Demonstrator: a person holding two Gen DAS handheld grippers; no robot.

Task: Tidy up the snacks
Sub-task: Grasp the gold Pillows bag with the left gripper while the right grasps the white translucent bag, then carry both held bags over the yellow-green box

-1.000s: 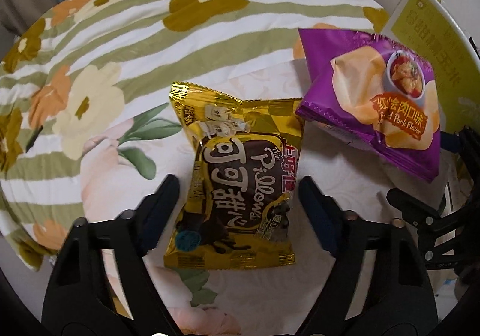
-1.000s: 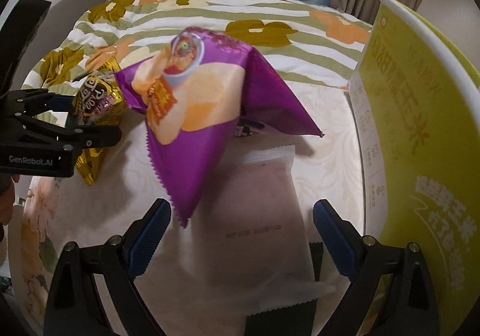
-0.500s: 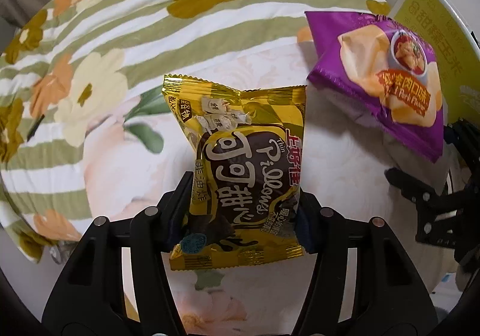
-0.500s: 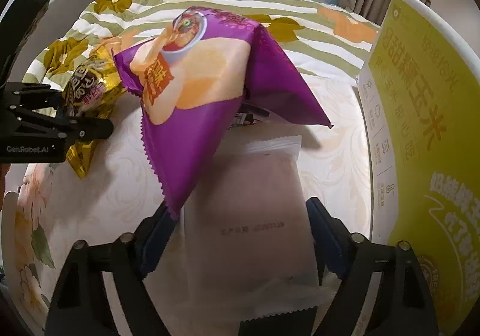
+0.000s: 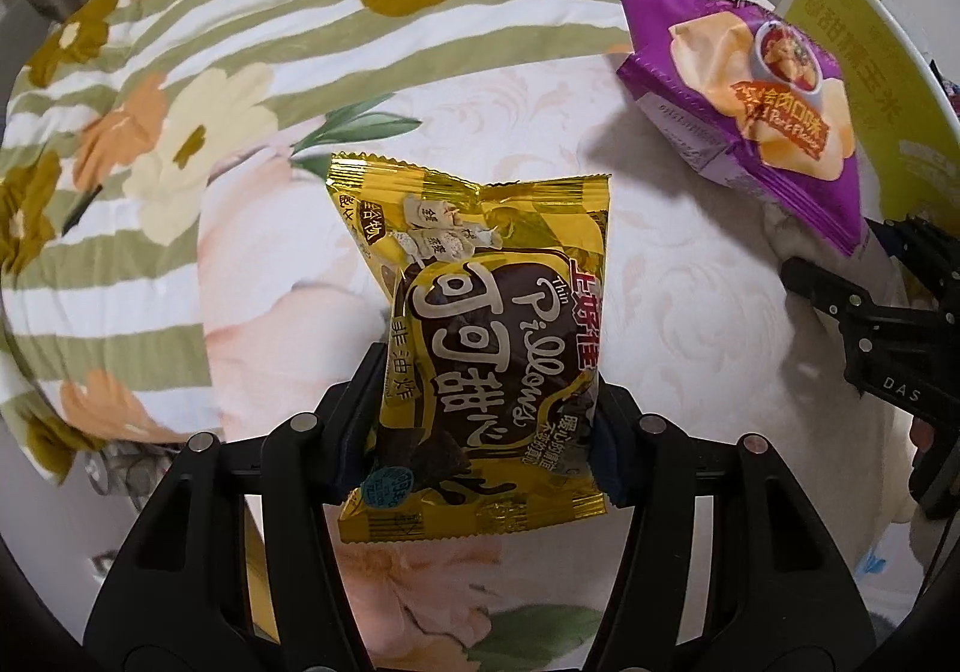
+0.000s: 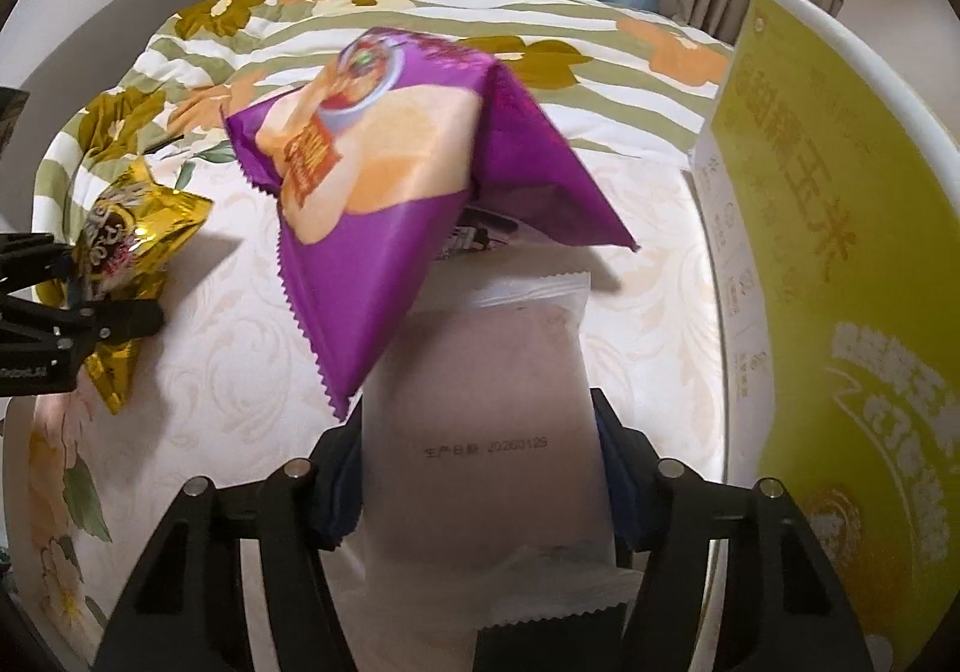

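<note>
A: How is the gold cocoa snack bag [image 5: 480, 348] handled?
B: Light and crinkly; it is clamped low by the left gripper [image 5: 483, 432] above the bed [image 5: 690, 300].
A: And the white packet [image 6: 480, 432]?
B: Soft; the right gripper [image 6: 480, 468] is closing on its sides.

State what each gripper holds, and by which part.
Left gripper: gold packet, lower sides. Right gripper, closing: frosted white packet, lower sides.

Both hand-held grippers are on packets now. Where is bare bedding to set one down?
Free: the cream sheet between the gold packet and purple bag, and the striped floral quilt behind. Crowded: beside the yellow box, where the purple bag lies on the translucent packet.
</note>
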